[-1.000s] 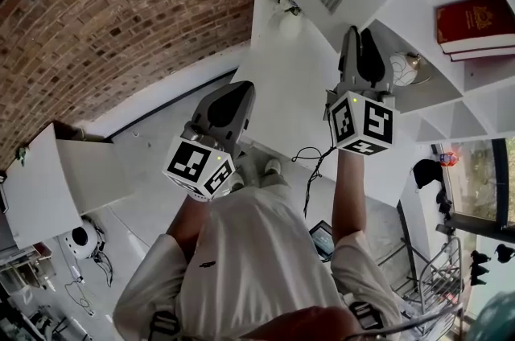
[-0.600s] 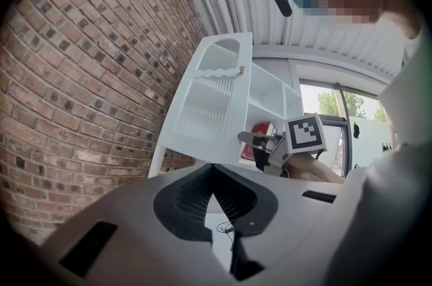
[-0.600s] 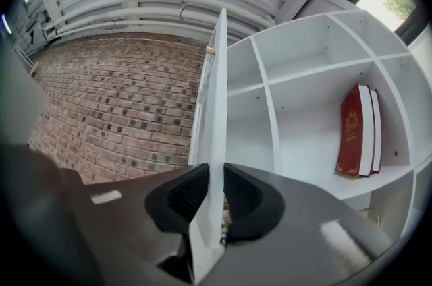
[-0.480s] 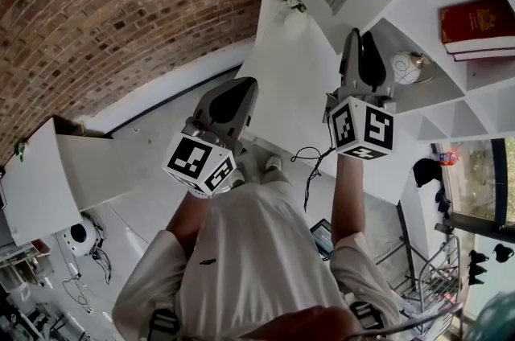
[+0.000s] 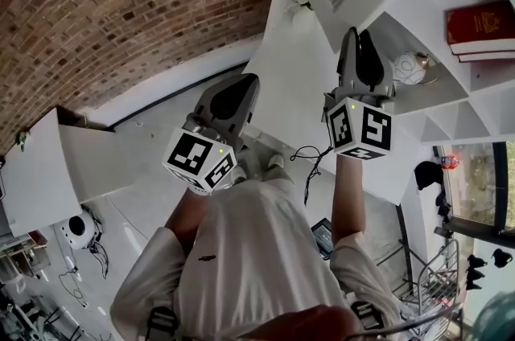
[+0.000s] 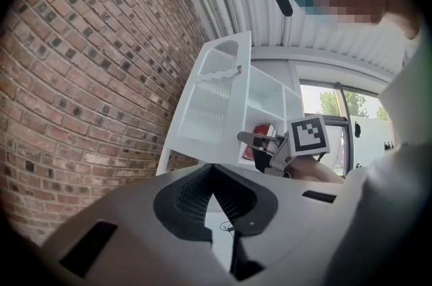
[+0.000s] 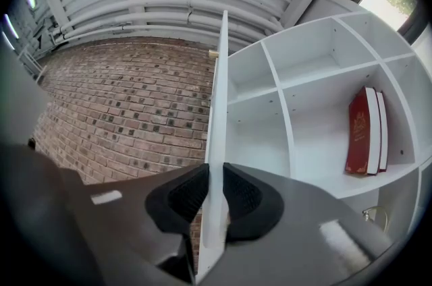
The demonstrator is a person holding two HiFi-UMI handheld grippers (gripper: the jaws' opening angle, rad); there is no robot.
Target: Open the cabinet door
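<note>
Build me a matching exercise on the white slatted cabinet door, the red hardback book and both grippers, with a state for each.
1. white slatted cabinet door
2. red hardback book
3. left gripper
4. right gripper

A. jaws together, empty
B. upright in a shelf compartment
C. closed on the door's edge
D. swung wide open

Pairs: 1-D, 2-B, 3-A, 4-C.
</note>
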